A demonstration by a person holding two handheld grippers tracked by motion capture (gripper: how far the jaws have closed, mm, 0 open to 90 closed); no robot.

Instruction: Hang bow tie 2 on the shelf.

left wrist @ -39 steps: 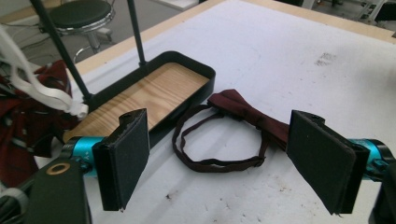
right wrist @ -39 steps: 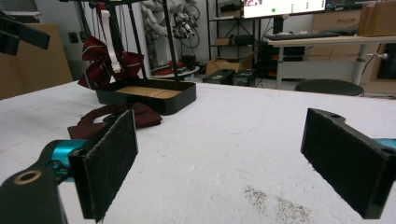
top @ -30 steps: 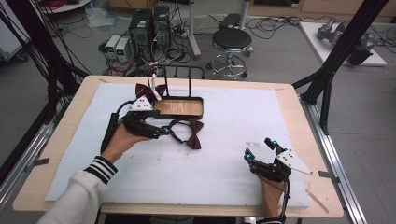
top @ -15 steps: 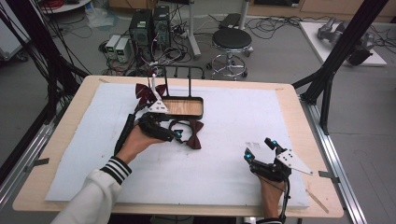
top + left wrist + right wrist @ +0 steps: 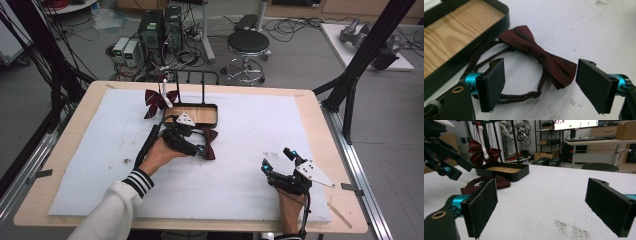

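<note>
Item: dark red bow tie (image 5: 541,56), lying flat on the white mat (image 5: 240,170) that covers the desk (image 5: 320,107), just in front of the near wall of a black tray with a wood-grain floor (image 5: 197,114); its thin neck strap (image 5: 524,96) loops loosely toward the camera in the left gripper view, clasp closed, one run of the strap passing close along the tray's wall. Left gripper (image 5: 540,83): poised low over the tie with fingers spread wide and nothing between them, one pad (image 5: 495,83) over the strap loop, the other pad (image 5: 594,85) just off the tie's near wing; this reads as an approach to pinch the wing or knot, the wide opening chosen to take in the fabric. Tray: carries an upright black wire frame (image 5: 190,85); a second bow tie (image 5: 156,101) of the same red hangs at it beside a white clip or hanger (image 5: 165,95), so the frame appears to serve as a display rack, and the flat tie is probably meant for it. Right gripper (image 5: 282,162): resting on the mat near the desk's front right, well apart from the tie, fingers open and empty, seemingly idle. Beyond the desk: stool (image 5: 248,42), computer boxes (image 5: 160,25), cables on the floor.
</note>
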